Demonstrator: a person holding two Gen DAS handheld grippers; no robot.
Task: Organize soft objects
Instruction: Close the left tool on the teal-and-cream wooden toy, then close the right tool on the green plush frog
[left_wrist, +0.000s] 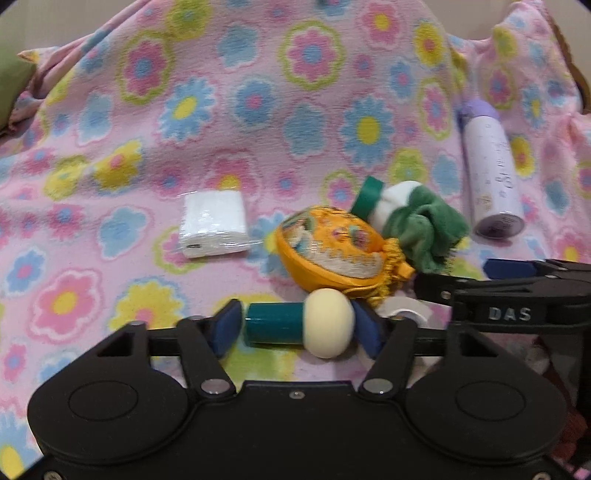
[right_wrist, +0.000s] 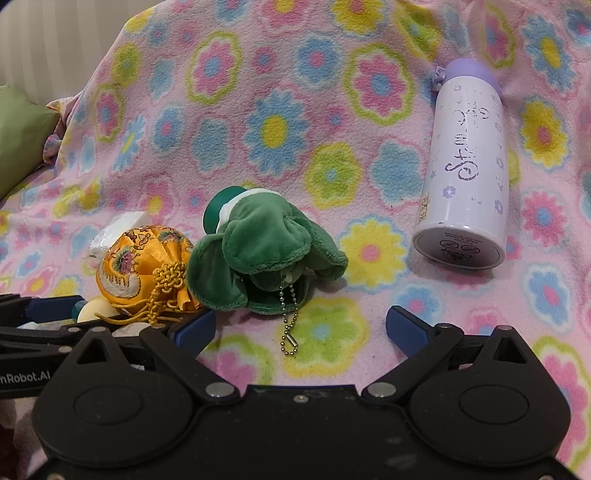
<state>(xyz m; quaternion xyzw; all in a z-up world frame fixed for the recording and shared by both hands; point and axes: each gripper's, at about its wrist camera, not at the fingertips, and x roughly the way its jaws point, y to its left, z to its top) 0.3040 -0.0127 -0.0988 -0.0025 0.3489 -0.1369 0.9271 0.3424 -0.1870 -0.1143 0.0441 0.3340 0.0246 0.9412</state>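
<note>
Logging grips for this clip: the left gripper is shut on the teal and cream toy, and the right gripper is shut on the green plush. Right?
Half right. The right wrist view shows the right gripper open, the green plush beyond its pads. The left gripper is shut on the teal and cream toy.

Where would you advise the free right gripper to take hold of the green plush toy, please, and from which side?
Probably the bunched green fabric lobes of the green plush toy, coming straight from the right gripper, whose jaws stand open and empty. The soft folds face it and look easy to pinch. The yellow pouch crowds the toy's left, and the ball chain trails forward, so close above it.
</note>
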